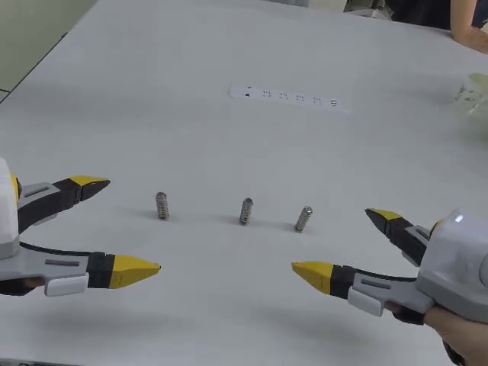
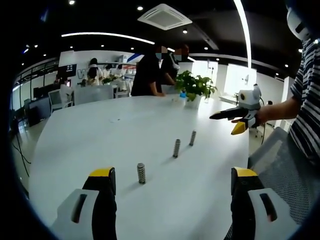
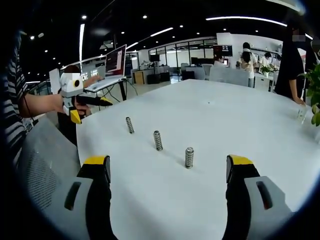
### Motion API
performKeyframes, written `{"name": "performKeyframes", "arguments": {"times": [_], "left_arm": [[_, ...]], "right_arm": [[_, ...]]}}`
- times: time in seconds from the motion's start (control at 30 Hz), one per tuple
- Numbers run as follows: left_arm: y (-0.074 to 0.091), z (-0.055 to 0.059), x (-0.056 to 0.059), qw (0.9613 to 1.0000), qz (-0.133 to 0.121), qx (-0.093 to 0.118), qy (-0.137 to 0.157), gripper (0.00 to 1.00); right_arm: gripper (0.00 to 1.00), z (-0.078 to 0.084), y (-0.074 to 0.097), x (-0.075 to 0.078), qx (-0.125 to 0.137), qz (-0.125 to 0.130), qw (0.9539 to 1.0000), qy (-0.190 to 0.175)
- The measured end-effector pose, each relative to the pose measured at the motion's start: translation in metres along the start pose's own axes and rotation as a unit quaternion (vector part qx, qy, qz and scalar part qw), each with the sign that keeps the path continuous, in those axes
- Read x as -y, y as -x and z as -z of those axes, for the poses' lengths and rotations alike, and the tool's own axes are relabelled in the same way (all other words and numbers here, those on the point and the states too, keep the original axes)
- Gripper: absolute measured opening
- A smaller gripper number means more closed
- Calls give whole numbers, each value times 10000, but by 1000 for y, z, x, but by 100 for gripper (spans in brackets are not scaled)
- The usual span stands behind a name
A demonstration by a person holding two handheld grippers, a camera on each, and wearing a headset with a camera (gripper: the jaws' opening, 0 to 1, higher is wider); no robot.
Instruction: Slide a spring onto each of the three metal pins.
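Note:
Three upright metal pins stand in a row on the white table, each with a spring around it: the left one (image 1: 162,206), the middle one (image 1: 245,212) and the right one (image 1: 303,219), which leans a little. From the left gripper view they are the near pin (image 2: 141,173), the middle pin (image 2: 176,148) and the far pin (image 2: 192,138). My left gripper (image 1: 122,225) is open at the left edge, empty. My right gripper (image 1: 343,244) is open at the lower right, empty. The right gripper view has the pins (image 3: 189,157) (image 3: 158,140) (image 3: 129,125) ahead of the jaws.
A white power strip (image 1: 284,97) lies flat further back on the table (image 1: 229,137). A clear container (image 1: 473,91) sits at the far right edge. People stand at the far end of the table, beside a potted plant (image 2: 194,86).

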State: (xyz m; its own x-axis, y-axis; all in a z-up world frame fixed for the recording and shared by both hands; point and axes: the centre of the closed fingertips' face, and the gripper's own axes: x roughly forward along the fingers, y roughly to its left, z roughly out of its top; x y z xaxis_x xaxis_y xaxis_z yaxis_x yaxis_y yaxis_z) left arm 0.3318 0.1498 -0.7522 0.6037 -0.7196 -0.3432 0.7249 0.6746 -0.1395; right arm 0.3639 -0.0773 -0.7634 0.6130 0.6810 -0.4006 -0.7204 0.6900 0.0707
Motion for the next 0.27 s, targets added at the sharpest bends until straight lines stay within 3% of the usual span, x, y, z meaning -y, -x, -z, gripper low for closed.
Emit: {"name": "performKeyframes", "arguments": {"times": [0.27], "left_arm": [[-1, 4, 0, 10000, -24, -46, 4, 96]], "right_arm": [[98, 7, 2, -1, -60, 5, 10000, -5]]}}
